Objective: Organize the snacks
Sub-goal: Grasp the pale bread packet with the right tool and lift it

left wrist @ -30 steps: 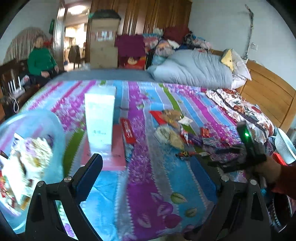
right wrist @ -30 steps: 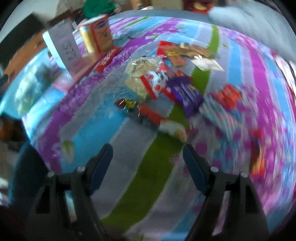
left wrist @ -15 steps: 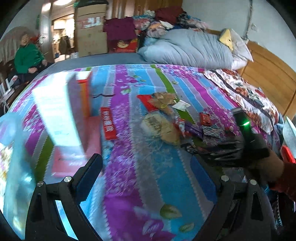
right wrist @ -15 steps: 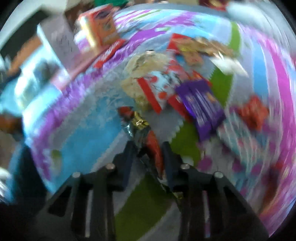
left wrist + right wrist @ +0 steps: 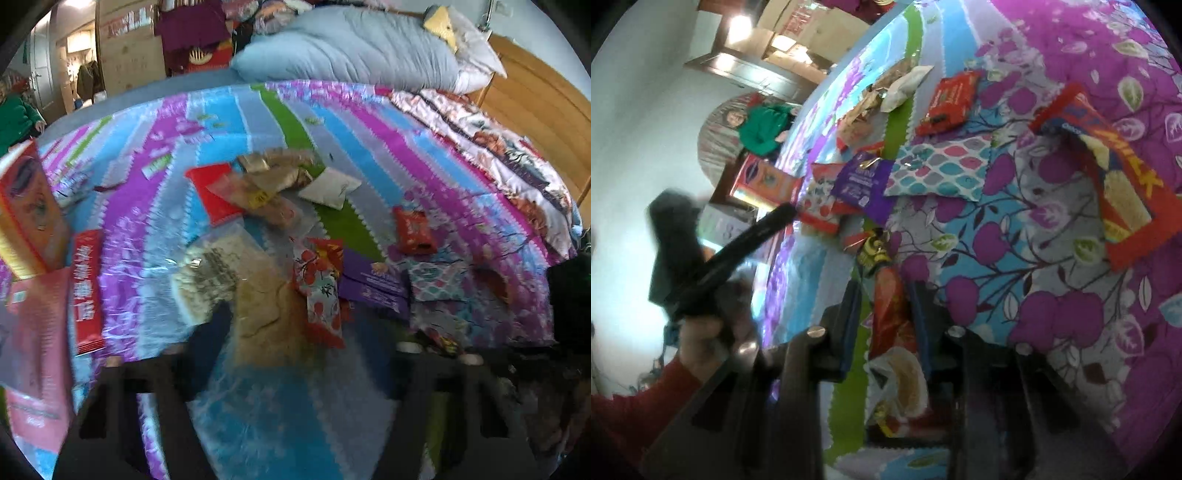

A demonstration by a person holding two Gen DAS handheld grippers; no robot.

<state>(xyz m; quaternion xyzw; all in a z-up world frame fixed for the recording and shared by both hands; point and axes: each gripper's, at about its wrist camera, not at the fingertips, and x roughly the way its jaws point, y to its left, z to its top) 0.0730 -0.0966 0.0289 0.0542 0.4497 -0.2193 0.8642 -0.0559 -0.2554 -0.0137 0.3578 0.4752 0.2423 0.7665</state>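
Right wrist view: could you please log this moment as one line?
right gripper: shut on long red foil snack packet | left gripper: closing, over beige snack bag, nothing gripped | surface: striped floral bedspread

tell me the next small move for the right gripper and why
Probably lift straight up. The right gripper is shut on a red snack packet at the edge of the scattered pile, so raising it should clear the purple packet nearby.
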